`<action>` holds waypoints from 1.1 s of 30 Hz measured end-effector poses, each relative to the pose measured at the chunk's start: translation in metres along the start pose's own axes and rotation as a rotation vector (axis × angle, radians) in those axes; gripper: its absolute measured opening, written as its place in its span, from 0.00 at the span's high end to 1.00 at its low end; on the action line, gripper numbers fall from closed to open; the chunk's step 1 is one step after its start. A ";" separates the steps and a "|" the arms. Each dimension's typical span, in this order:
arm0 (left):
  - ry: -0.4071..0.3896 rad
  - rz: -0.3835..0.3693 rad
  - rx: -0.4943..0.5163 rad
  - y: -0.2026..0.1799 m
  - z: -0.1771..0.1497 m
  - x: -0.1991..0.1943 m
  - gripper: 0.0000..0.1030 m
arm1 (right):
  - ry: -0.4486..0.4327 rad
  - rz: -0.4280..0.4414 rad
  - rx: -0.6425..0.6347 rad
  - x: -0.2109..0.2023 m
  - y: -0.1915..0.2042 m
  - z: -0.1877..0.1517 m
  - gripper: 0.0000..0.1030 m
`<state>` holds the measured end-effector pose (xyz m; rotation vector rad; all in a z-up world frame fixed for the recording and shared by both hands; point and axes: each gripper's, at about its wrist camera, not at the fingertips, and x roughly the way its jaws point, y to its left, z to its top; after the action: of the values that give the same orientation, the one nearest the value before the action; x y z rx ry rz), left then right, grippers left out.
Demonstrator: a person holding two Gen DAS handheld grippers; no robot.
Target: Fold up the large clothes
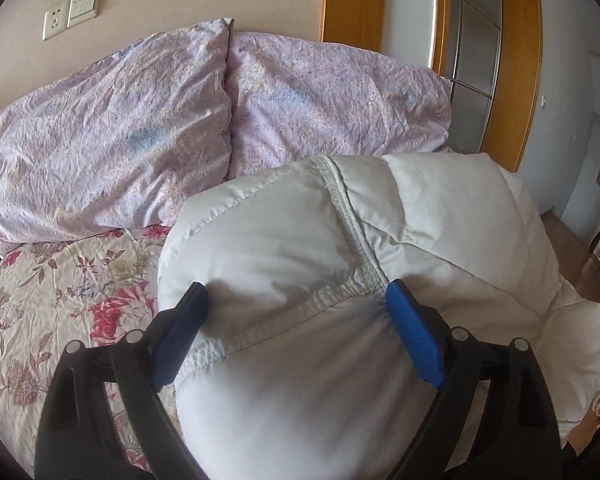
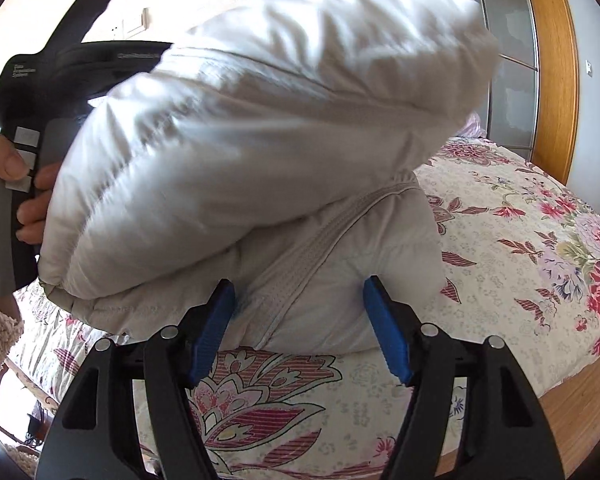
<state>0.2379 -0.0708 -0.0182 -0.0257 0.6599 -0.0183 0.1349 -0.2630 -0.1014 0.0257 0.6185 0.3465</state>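
A white puffy down jacket (image 1: 340,240) is bunched up over the floral bedspread (image 1: 60,300). My left gripper (image 1: 296,300) has its blue-padded fingers (image 1: 412,332) pressed on either side of a thick fold of the jacket by a grey seam. In the right wrist view the jacket (image 2: 260,140) is folded in a thick bundle, lifted at the left. My right gripper (image 2: 298,300) squeezes the lower fold of the jacket between its blue fingers (image 2: 212,328). The left gripper's black body (image 2: 40,92) and the hand holding it show behind the jacket.
Two lilac pillows (image 1: 120,132) lie at the head of the bed against the wall. A wooden door frame (image 1: 520,60) with glass panels stands to the right. The bed edge and wooden floor (image 2: 580,412) are at the lower right.
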 end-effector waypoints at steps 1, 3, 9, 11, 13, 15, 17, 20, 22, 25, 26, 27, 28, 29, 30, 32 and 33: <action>0.002 0.003 0.015 -0.005 -0.001 0.002 0.13 | -0.001 -0.001 -0.003 0.001 0.000 -0.001 0.32; 0.004 0.012 0.054 -0.017 -0.006 0.007 0.13 | -0.005 -0.009 -0.013 0.002 0.001 -0.002 0.31; 0.006 0.036 0.105 -0.043 -0.013 0.029 0.11 | 0.016 -0.015 -0.031 -0.008 -0.003 -0.005 0.31; 0.013 0.040 0.098 -0.043 -0.012 0.034 0.11 | 0.022 -0.010 -0.022 -0.016 -0.008 -0.006 0.31; 0.007 0.034 0.093 -0.041 -0.012 0.031 0.11 | 0.011 0.015 -0.015 -0.031 -0.014 -0.005 0.31; -0.010 0.023 0.081 -0.037 -0.010 0.023 0.09 | -0.021 0.070 -0.019 -0.051 -0.018 -0.001 0.31; -0.027 -0.005 0.052 -0.030 -0.009 0.012 0.06 | -0.066 0.110 -0.039 -0.070 -0.018 0.009 0.31; -0.044 -0.021 0.008 -0.017 -0.005 -0.005 0.05 | -0.122 0.155 -0.067 -0.089 -0.014 0.034 0.31; -0.052 -0.019 -0.020 -0.007 -0.002 -0.015 0.05 | -0.147 0.171 -0.077 -0.091 -0.010 0.056 0.31; -0.048 -0.030 -0.064 0.008 0.000 -0.022 0.05 | -0.141 0.181 -0.074 -0.078 -0.002 0.094 0.31; -0.040 -0.032 -0.075 0.012 0.000 -0.022 0.05 | -0.127 0.194 -0.064 -0.071 0.000 0.108 0.31; -0.032 -0.035 -0.085 0.015 0.001 -0.022 0.05 | -0.111 0.201 -0.057 -0.061 0.001 0.122 0.31; -0.028 -0.035 -0.094 0.017 0.001 -0.022 0.05 | -0.098 0.201 -0.058 -0.052 0.003 0.134 0.32; -0.024 -0.033 -0.098 0.019 0.001 -0.021 0.05 | -0.090 0.188 -0.066 -0.043 0.006 0.146 0.32; -0.021 -0.027 -0.098 0.020 0.002 -0.020 0.05 | -0.085 0.166 -0.077 -0.034 0.010 0.156 0.33; -0.020 -0.012 -0.094 0.020 0.002 -0.018 0.05 | -0.072 0.128 -0.090 -0.020 0.014 0.172 0.36; -0.019 -0.006 -0.091 0.019 0.002 -0.017 0.05 | -0.058 0.116 -0.084 -0.011 0.013 0.179 0.39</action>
<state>0.2259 -0.0512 -0.0064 -0.1149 0.6417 0.0059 0.2252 -0.2403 0.0525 -0.0091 0.5452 0.4826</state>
